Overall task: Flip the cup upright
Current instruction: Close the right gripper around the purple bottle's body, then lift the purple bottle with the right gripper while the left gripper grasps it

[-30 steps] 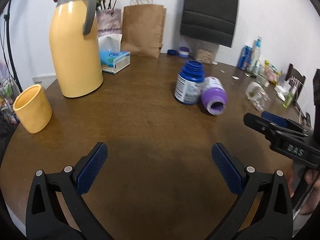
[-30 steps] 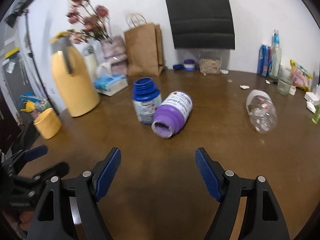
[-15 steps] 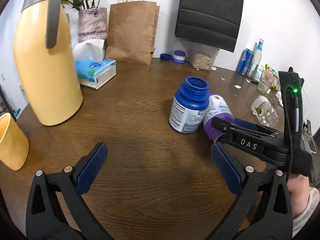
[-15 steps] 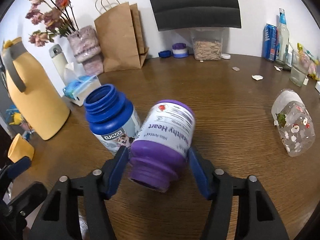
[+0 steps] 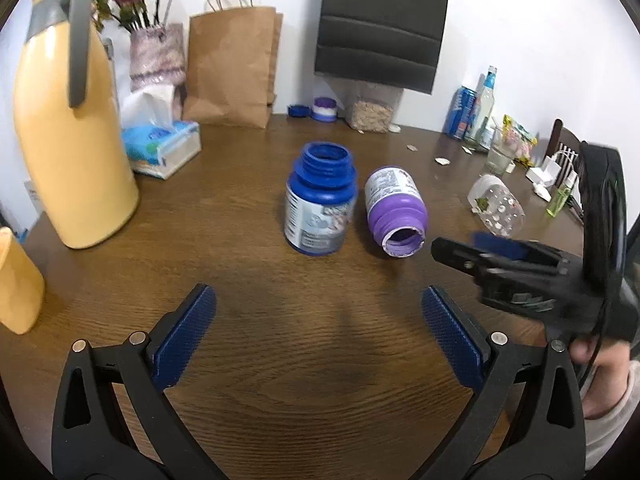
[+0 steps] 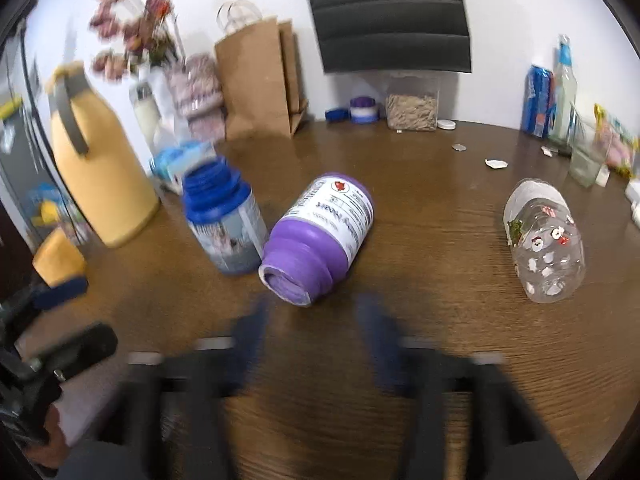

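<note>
A clear cup (image 6: 544, 248) with small festive stickers lies on its side on the brown table (image 6: 440, 320), right of centre; it also shows in the left wrist view (image 5: 496, 210). A purple bottle (image 6: 320, 236) lies on its side beside an upright blue bottle (image 6: 224, 224), both uncapped. My right gripper (image 6: 312, 344) is blurred, open and holds nothing, just short of the purple bottle's mouth. In the left wrist view the right gripper (image 5: 460, 246) hovers right of the purple bottle (image 5: 396, 210). My left gripper (image 5: 318, 320) is open over bare table, in front of the blue bottle (image 5: 320, 208).
A tall yellow jug (image 5: 68, 136) and an upright yellow cup (image 5: 16, 280) stand at the left. A tissue box (image 5: 162, 148), a paper bag (image 5: 230, 68), a vase and small jars line the back. Cans, a glass and packets crowd the far right edge.
The right gripper, which had its fingers around the purple bottle, has pulled back; the bottle lies on the table. The left gripper's view has shifted slightly back and right.
</note>
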### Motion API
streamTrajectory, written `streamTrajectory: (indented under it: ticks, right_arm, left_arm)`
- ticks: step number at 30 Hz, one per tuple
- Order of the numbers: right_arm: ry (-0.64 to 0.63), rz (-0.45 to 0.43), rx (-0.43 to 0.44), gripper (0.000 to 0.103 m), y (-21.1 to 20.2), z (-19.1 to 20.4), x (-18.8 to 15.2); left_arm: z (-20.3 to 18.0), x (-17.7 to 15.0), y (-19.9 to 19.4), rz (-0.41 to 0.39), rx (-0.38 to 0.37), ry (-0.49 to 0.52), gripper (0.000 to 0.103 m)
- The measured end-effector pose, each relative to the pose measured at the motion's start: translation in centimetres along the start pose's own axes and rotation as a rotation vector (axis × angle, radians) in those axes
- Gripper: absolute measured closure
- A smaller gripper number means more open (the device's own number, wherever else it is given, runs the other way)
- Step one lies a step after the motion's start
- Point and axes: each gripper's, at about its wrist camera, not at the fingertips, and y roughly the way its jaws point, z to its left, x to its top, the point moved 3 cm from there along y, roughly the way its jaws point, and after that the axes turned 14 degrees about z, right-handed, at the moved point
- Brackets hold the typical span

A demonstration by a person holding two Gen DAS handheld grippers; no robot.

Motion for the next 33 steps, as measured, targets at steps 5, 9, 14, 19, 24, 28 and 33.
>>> streamTrajectory:
  ticks: [5,9,14,19,24,28,33]
  right_arm:
    - [0.084,0.014,-0.017,0.006,3.0,0.1,4.5]
    - [0.147,0.129,0.054,0.016,7.9,0.4,6.9]
    - [0.178,0.158,0.053,0.035,9.3,-0.1,6.8]
    - [0.051,0.186,0.041,0.035,6.4,0.1,3.6]
    - [-0.213,0.265,0.121,0.034,3.4,4.3,-2.7]
    - [-0.435,0.279,0.23,0.034,1.7,8.7,-7.0]
    - [-0.496,0.261,0.153,0.033,1.3,9.0,-8.4]
  left_arm:
    - [1.5,1.0,-0.1,-0.009,0.031,-0.037,0.002]
    - [2.3,1.6,0.1,-0.013,0.043,-0.053,0.002]
    - [3.1,1.8,0.4,-0.009,0.05,-0.066,0.002]
    - [3.0,1.6,0.5,-0.001,0.031,-0.057,0.002]
    - [1.9,1.6,1.7,0.044,-0.027,-0.072,0.002]
    - [0.4,1.5,3.2,0.112,-0.135,-0.101,0.003]
    - [-1.0,-0.4,5.0,0.216,-0.103,-0.07,0.044]
